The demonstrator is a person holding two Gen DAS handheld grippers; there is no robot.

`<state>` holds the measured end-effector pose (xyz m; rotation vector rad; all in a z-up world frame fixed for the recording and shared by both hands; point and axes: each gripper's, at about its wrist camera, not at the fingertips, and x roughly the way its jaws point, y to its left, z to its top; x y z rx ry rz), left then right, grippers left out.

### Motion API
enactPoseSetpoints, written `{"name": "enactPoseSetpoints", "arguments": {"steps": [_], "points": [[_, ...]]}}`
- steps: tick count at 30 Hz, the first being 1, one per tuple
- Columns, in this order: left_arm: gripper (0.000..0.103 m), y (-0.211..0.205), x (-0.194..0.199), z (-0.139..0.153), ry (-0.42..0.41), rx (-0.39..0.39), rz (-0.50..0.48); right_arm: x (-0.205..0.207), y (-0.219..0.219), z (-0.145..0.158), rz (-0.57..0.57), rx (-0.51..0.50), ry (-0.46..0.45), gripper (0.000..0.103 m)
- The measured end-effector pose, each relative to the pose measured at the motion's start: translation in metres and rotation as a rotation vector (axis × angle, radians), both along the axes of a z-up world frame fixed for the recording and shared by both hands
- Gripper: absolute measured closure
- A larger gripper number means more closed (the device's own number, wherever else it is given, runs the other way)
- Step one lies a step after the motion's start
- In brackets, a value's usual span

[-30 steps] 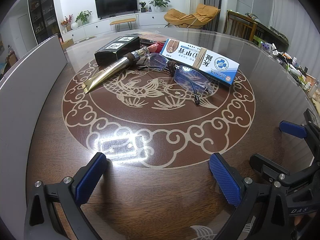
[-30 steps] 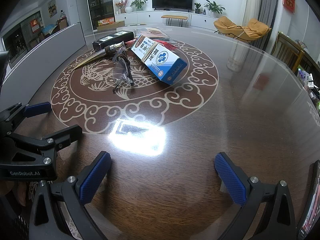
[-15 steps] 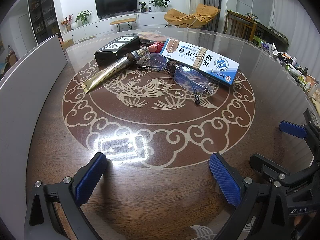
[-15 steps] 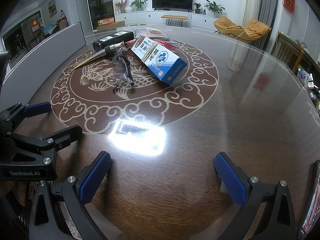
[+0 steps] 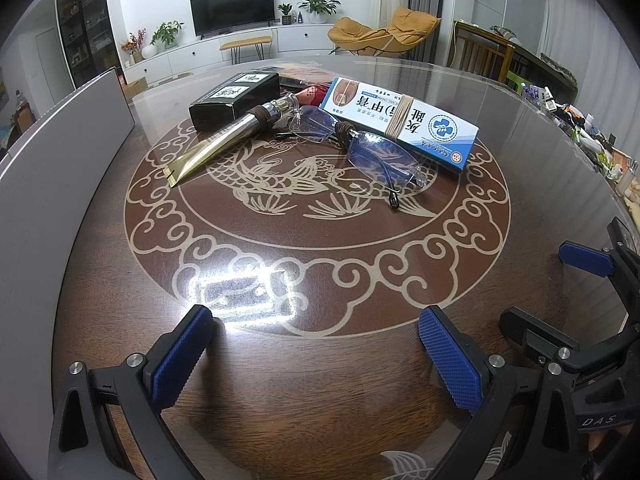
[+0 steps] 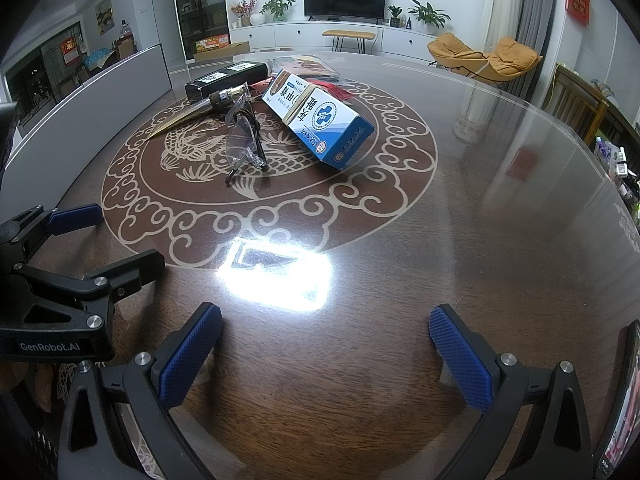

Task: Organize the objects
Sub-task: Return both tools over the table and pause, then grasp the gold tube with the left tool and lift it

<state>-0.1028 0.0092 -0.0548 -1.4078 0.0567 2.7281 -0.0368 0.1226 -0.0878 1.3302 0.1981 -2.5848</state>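
On the round table lie a blue-and-white box [image 5: 400,120] [image 6: 318,118] with a rubber band, rimless glasses [image 5: 356,148] [image 6: 244,140], a gold tube [image 5: 224,140] [image 6: 192,114] and a black box [image 5: 234,98] [image 6: 226,74], clustered at the far side of the pattern. A red packet [image 5: 312,94] lies behind them. My left gripper [image 5: 316,348] is open and empty, near the front edge. My right gripper [image 6: 326,344] is open and empty, beside it; it also shows in the left wrist view [image 5: 560,300]. The left gripper shows in the right wrist view [image 6: 100,240].
The dark wood table [image 5: 320,400] has a glass top with a bright lamp reflection [image 6: 276,276]. A grey panel [image 5: 48,152] stands along the left edge. Clutter [image 5: 592,140] lies at the table's right rim. Chairs and a TV wall are behind.
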Motion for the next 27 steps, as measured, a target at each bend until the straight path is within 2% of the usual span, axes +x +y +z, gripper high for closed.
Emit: {"name": "enactPoseSetpoints", "arguments": {"steps": [16,19,21,27], "points": [[0.000,0.000,0.000,0.000,-0.002,0.003,-0.001,0.000,0.000,0.000,0.000,0.000,0.000,0.000],[0.000,-0.003,-0.005,0.003,-0.056,-0.002,-0.061,0.000,0.000,0.000,0.000,0.000,0.000,0.000],[0.000,-0.014,-0.019,0.009,-0.082,-0.010,-0.063,0.000,0.000,0.000,0.000,0.000,0.000,0.000],[0.000,-0.054,-0.090,0.036,-0.021,-0.039,0.004,0.000,0.000,0.000,0.000,0.000,0.000,0.000]]}}
